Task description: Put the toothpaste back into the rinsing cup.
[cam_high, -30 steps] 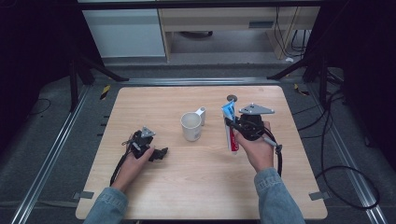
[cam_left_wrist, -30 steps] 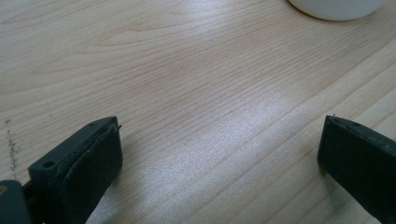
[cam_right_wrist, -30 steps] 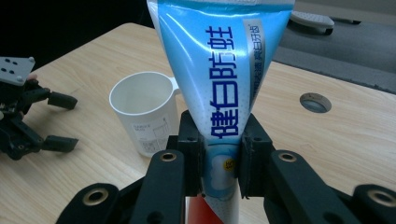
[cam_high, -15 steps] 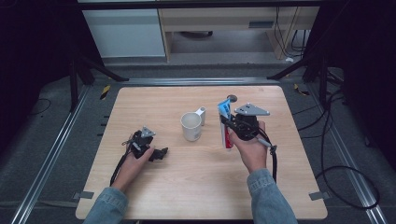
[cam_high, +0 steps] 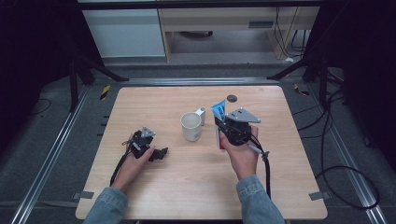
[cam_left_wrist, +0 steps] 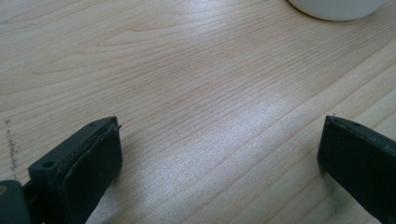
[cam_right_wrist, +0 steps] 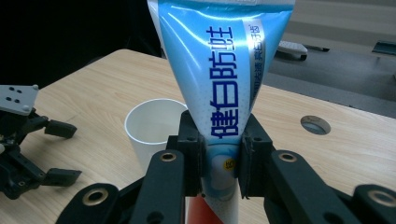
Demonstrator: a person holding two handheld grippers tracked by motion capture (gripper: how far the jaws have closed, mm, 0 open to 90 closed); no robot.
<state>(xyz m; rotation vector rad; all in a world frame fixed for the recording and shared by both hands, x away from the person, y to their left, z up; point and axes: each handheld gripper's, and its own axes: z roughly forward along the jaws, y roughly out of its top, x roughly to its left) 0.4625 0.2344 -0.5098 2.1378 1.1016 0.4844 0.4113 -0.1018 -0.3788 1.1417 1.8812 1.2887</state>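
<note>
Toothpaste tube (cam_right_wrist: 219,88) is clamped between the jaws of the right gripper (cam_right_wrist: 219,161), which press on it from both sides low on its body, just above the red cap end. The tube's long axis runs upright out of the jaws, flat crimped tail on top, cap end pointing down below the fingers (cam_right_wrist: 187,144). In the high view the same tube (cam_high: 218,112) stands up in front of the right gripper (cam_high: 223,133), the blue tail above and the red end beneath.

White mug (cam_right_wrist: 152,128) sits just beyond and to the left of the right fingers in the right gripper view; in the high view the mug (cam_high: 191,126) stands upright, mouth open upward, just beside the held tube on its left. The tube is not yet over the mouth. Judgement: the coming move likely turns on this one offset, a short sideways carry towards the mug and then a lowering, cap end first, along the tube's own axis. The right hand is plainly the nearer to the mug.

Left gripper (cam_high: 156,153) rests low on the wooden table (cam_high: 280,186), well apart from the mug. Its fingers (cam_left_wrist: 91,163) stand wide apart with nothing between them but bare wood; the mug's base (cam_left_wrist: 336,7) lies ahead of them, towards the right-hand finger.
</note>
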